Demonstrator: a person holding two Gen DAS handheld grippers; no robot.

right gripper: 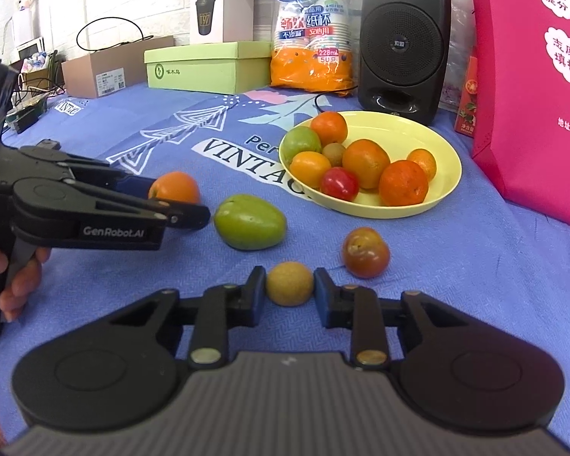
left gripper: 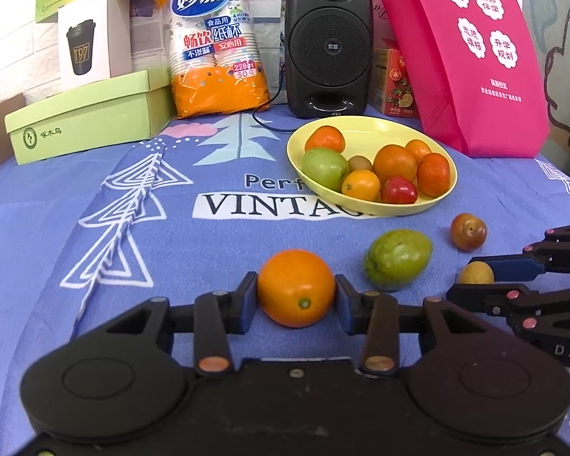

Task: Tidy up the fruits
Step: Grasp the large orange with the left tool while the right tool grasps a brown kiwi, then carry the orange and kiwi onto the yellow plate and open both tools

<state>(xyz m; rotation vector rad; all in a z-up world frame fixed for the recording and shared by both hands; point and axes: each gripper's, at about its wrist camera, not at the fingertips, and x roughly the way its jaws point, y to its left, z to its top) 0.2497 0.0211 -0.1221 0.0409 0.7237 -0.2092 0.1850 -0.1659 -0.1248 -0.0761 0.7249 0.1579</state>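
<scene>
My left gripper is shut on an orange that rests on the blue cloth; it also shows in the right wrist view. My right gripper is shut on a small yellow-brown fruit, also seen in the left wrist view. A green fruit and a red-brown plum lie loose between the grippers and the yellow plate, which holds several fruits.
Along the back stand a green box, an orange pack of paper cups, a black speaker with its cable, and a pink bag. A cardboard box sits at the far left.
</scene>
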